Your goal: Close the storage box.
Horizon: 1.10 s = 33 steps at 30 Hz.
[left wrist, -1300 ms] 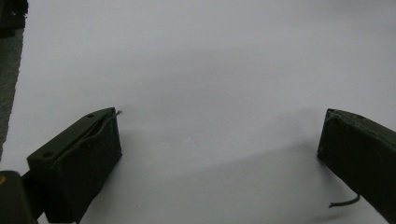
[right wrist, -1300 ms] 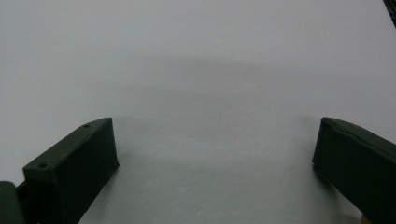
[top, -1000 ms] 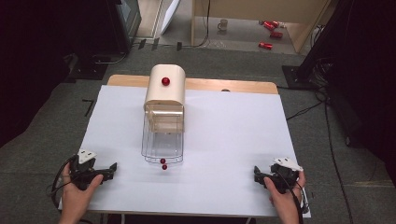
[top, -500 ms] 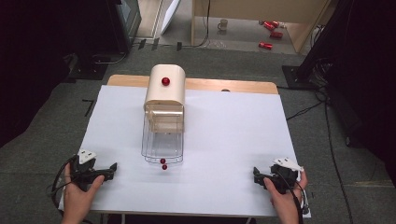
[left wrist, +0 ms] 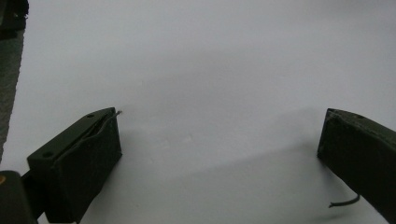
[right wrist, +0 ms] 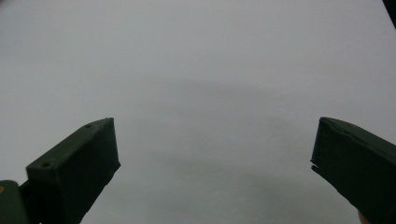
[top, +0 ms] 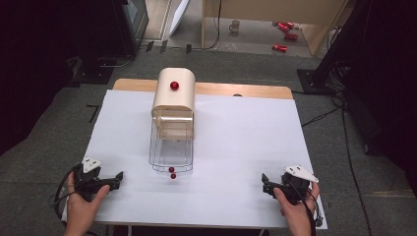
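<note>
Holding both grippers wide open, low on the white table (top: 236,147).
I see my left gripper (top: 119,177) and right gripper (top: 264,183) well apart from the wire basket (top: 170,147); two red balls (top: 171,172) lie at its near rim.

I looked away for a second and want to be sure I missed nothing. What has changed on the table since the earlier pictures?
Nothing visibly changed. The left gripper and right gripper rest open at the near corners, and the bread box stands with its clear lid down on the table.
</note>
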Each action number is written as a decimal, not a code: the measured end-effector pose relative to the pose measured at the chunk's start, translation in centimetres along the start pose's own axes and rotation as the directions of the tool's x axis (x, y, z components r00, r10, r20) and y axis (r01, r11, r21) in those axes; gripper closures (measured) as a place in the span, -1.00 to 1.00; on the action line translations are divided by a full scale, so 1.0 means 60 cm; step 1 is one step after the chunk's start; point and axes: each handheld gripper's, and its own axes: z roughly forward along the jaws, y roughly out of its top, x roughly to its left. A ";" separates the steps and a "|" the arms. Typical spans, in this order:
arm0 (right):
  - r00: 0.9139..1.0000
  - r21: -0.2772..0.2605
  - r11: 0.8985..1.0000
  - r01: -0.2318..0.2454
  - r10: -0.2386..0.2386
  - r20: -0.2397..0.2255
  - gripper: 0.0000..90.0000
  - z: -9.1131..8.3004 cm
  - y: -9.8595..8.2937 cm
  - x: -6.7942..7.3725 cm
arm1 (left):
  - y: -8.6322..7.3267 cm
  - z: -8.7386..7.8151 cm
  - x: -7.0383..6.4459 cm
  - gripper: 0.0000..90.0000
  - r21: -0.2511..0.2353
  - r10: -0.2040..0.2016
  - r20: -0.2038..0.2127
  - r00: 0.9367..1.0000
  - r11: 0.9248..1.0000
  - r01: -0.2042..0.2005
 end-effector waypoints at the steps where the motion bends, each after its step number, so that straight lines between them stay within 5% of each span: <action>1: 1.000 -0.005 1.000 0.002 -0.002 -0.007 -0.99 -0.002 0.002 0.005 | 0.000 0.000 0.000 -1.00 0.000 0.000 0.000 1.000 1.000 0.000; 23: 0.988 -0.050 0.994 0.093 -0.098 -0.120 -0.99 -0.010 0.039 0.102 | 0.000 0.000 0.000 -1.00 0.001 0.000 0.001 1.000 1.000 0.000; 33: 0.973 -0.052 0.990 0.132 -0.139 -0.182 -0.99 -0.004 0.055 0.158 | 0.000 0.000 0.000 -1.00 0.000 0.000 0.000 1.000 1.000 0.000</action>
